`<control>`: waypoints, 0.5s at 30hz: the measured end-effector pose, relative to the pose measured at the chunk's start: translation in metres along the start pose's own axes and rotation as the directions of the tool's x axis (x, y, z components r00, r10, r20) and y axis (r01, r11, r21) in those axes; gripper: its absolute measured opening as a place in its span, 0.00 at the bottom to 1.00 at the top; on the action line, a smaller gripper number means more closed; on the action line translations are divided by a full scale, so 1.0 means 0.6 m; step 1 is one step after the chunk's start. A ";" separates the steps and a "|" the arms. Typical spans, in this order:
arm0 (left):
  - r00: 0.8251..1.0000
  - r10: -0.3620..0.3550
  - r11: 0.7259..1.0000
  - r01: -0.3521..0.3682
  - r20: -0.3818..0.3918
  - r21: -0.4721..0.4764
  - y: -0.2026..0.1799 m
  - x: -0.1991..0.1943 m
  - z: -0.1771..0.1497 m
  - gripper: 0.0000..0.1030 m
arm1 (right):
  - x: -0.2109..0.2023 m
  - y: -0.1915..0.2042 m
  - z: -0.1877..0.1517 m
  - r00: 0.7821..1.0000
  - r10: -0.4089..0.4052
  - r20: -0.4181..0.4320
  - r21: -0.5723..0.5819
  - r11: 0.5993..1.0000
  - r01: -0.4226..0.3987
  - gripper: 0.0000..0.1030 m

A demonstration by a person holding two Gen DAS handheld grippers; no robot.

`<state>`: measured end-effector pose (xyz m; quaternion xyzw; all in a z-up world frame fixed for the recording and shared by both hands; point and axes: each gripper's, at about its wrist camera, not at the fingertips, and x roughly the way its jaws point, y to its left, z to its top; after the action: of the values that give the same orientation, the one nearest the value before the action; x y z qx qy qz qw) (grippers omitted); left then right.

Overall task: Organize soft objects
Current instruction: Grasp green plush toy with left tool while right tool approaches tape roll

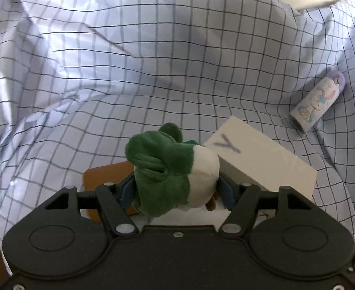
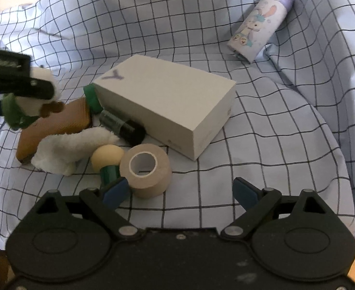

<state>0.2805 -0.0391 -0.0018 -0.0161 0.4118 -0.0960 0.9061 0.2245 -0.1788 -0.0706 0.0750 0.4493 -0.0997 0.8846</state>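
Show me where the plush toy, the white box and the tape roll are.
plush toy (image 1: 164, 174): left wrist view, on its green body, held between the left tongs.
white box (image 2: 175, 91): right wrist view, on its top face.
tape roll (image 2: 151, 181): right wrist view, on its beige outer side.

I see a white box (image 2: 167, 101) marked with a purple Y lying on the checked cloth (image 2: 262, 125). A roll of beige tape (image 2: 146, 170) sits near its front corner. A cartoon-printed bottle (image 2: 259, 23) lies well apart, behind.
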 end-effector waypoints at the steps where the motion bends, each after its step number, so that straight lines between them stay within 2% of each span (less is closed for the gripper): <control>1: 1.000 0.005 1.000 -0.005 0.002 -0.006 0.005 -0.004 -0.004 0.63 | 0.002 0.003 0.001 1.000 -0.001 -0.001 -0.006 1.000 0.001 0.90; 6: 0.999 0.032 0.999 -0.032 -0.001 -0.022 0.025 -0.018 -0.025 0.63 | 0.013 0.018 0.008 1.000 -0.024 0.008 -0.039 0.999 0.024 0.90; 15: 0.999 0.020 0.998 -0.022 -0.038 -0.051 0.043 -0.031 -0.060 0.63 | 0.038 0.032 0.020 0.999 -0.051 0.002 -0.072 0.996 0.051 0.87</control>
<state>0.2458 -0.0086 -0.0145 -0.0333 0.4312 -0.0761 0.8984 0.2518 -0.1652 -0.0812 0.0315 0.4543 -0.1061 0.8839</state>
